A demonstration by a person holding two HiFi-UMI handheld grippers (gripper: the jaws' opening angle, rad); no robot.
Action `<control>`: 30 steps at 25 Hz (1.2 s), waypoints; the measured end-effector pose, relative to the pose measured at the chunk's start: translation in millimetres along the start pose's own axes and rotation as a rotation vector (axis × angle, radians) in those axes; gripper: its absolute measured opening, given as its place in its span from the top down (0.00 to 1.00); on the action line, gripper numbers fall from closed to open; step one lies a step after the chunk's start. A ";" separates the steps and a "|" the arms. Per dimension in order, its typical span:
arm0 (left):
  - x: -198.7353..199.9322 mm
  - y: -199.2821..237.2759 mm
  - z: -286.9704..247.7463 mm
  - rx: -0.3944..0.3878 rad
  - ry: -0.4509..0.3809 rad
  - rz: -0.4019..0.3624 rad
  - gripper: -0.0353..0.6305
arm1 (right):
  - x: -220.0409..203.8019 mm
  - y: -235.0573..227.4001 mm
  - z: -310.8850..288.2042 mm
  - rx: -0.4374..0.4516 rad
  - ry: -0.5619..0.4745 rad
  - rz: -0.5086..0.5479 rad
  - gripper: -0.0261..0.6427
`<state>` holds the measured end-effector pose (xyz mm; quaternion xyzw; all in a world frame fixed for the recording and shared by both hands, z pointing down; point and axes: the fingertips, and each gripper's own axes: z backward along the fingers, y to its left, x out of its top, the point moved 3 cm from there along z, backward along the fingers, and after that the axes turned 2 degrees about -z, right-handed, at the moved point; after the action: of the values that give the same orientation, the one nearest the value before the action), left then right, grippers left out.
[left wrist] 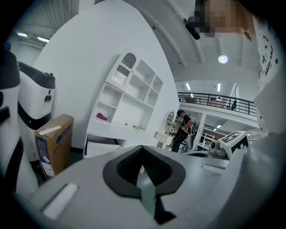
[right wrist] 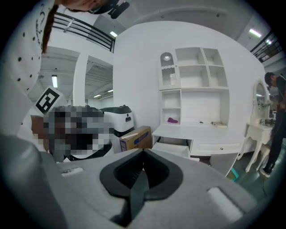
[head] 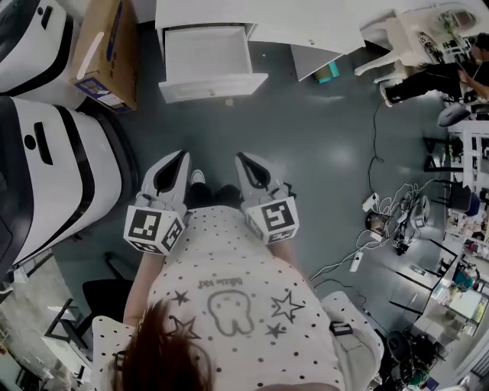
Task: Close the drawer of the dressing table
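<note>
Bare grey floor (head: pixel 306 153) lies open between the two hand-held grippers and the dressing table (head: pixel 306 23) at the top edge of the head view. The drawer (head: pixel 208 57) is at the table's left end, pulled well out. It is white, its bottom shows bare, and its front panel faces the person. The left hand-held gripper (head: pixel 181 156) and the right hand-held gripper (head: pixel 241 159) sit side by side, well apart from the drawer. Both are clenched on nothing, jaws meeting at the tips. A cardboard box (head: pixel 103 46) stands just left of the drawer. A white-and-black machine (head: pixel 53 176) bounds the floor on the left. Cables (head: pixel 374 206) trail over the floor at right, well apart from the drawer. Another person (head: pixel 435 76) is at far right.
</note>
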<state>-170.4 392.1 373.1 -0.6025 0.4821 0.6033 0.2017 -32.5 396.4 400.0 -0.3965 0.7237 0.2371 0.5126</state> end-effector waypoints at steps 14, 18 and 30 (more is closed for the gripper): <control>2.7 20.9 -5.3 0.049 0.018 0.035 0.95 | 9.1 -1.9 -20.7 0.035 0.017 -0.016 0.97; 4.6 26.3 -9.5 0.093 0.002 0.050 0.95 | 10.1 -11.2 -30.2 0.064 0.013 -0.012 0.97; 9.6 22.1 -55.3 0.165 -0.038 0.085 0.95 | 25.0 -57.9 -49.4 0.127 0.032 0.076 0.97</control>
<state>-161.0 333.2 382.3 -0.5511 0.5516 0.5808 0.2340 -16.6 317.9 398.3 -0.3393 0.7599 0.2035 0.5158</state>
